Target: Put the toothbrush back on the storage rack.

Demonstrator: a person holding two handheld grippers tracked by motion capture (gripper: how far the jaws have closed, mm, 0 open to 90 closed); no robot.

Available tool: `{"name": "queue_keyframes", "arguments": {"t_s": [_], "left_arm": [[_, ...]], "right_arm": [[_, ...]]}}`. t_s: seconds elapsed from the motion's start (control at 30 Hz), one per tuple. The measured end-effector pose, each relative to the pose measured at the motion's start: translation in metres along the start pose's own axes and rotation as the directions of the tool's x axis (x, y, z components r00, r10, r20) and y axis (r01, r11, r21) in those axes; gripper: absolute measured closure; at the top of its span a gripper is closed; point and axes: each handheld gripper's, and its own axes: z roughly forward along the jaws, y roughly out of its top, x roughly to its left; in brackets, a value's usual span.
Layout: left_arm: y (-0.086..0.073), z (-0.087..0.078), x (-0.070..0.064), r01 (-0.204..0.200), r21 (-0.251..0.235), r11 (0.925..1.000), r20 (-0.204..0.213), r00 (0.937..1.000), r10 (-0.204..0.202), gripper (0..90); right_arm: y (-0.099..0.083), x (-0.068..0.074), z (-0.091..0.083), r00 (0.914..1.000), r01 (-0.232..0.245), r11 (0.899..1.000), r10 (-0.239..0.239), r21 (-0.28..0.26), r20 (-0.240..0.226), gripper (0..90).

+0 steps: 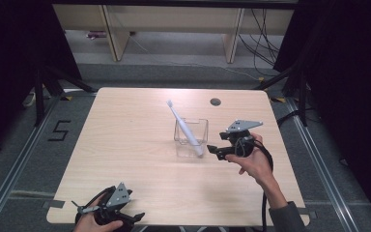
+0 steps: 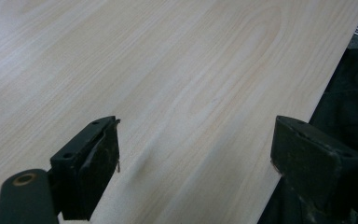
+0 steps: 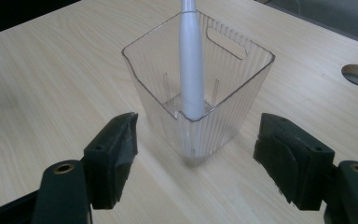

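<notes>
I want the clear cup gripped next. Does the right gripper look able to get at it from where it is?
Probably yes: the right gripper faces the clear cup with jaws open wider than it, bare table between.

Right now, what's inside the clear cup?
A white toothbrush stands tilted inside the clear cup, handle end down in a corner, head sticking out above the rim. Nothing else is visible through the walls.

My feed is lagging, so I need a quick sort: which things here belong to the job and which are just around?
In the job:
toothbrush, leaning in the clear cup
right hand-held gripper, open, facing the cup

Just around:
left hand-held gripper, open at the near edge
table and its cable hole
</notes>
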Motion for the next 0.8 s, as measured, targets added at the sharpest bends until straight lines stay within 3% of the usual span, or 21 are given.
{"name": "queue_keyframes", "arguments": {"t_s": [0.2,0.23,0.27,0.3,0.33,0.37,0.4,0.43,0.47,0.5,0.67,0.7,0.77,0.8], "left_arm": [[0.0,0.0,0.0,-0.001,-0.001,1.0,-0.001,1.0,0.001,14.8],[0.0,0.0,0.0,0.0,-0.002,1.0,-0.001,1.0,0.0,14.7],[0.0,0.0,0.0,-0.002,0.0,1.0,-0.001,1.0,0.002,14.7],[0.0,0.0,0.0,-0.002,0.0,1.0,-0.002,1.0,0.002,14.8],[0.0,0.0,0.0,0.0,0.0,1.0,-0.002,1.0,0.0,14.8],[0.0,0.0,0.0,0.001,-0.001,1.0,-0.002,1.0,-0.001,14.8],[0.0,0.0,0.0,0.0,-0.001,1.0,-0.002,1.0,0.0,14.8],[0.0,0.0,0.0,0.0,0.0,1.0,-0.002,1.0,0.0,14.8],[0.0,0.0,0.0,0.001,-0.002,1.0,-0.001,1.0,-0.001,14.7],[0.0,0.0,0.0,-0.002,-0.002,1.0,0.0,1.0,0.002,14.7],[0.0,0.0,0.0,-0.002,-0.002,1.0,0.0,1.0,0.002,14.8],[0.0,0.0,0.0,0.0,-0.002,1.0,-0.002,1.0,0.0,14.7],[0.0,0.0,0.0,-0.002,-0.001,1.0,-0.001,1.0,0.002,14.7],[0.0,0.0,0.0,-0.002,-0.002,1.0,-0.001,1.0,0.002,14.8]], "right_arm": [[-0.002,0.001,0.002,0.9996,0.027,0.999,-0.027,-0.018,-0.003,27.1],[-0.003,0.004,0.001,0.9998,-0.015,1.0,0.015,-0.003,-0.01,26.7],[-0.003,0.002,0.0,0.9997,0.026,1.0,-0.026,-0.013,-0.003,26.7],[-0.004,0.005,0.0,0.9999,-0.008,1.0,0.008,-0.004,-0.012,26.7],[-0.005,0.004,0.001,0.9999,0.009,1.0,-0.009,-0.019,-0.005,26.7],[-0.007,0.006,0.0,0.9999,-0.009,1.0,0.009,-0.005,-0.012,26.6],[-0.007,0.004,0.001,0.9995,0.03,0.999,-0.03,-0.014,-0.011,26.3],[-0.009,0.007,-0.001,0.9999,-0.007,1.0,0.007,0.002,-0.016,26.2],[-0.01,0.005,0.001,0.9996,0.023,1.0,-0.023,-0.009,-0.015,26.1],[-0.011,0.006,0.0,0.9999,0.007,1.0,-0.007,-0.007,-0.009,26.0],[-0.017,0.005,0.001,0.9997,0.022,1.0,-0.022,0.005,-0.01,25.7],[-0.018,0.007,0.0,1.0,-0.005,1.0,0.005,0.002,-0.006,25.7],[-0.019,0.006,0.0,0.9996,0.019,1.0,-0.019,0.001,-0.019,25.7],[-0.02,0.007,0.0,0.9999,0.01,1.0,-0.01,-0.001,-0.014,25.7]]}}
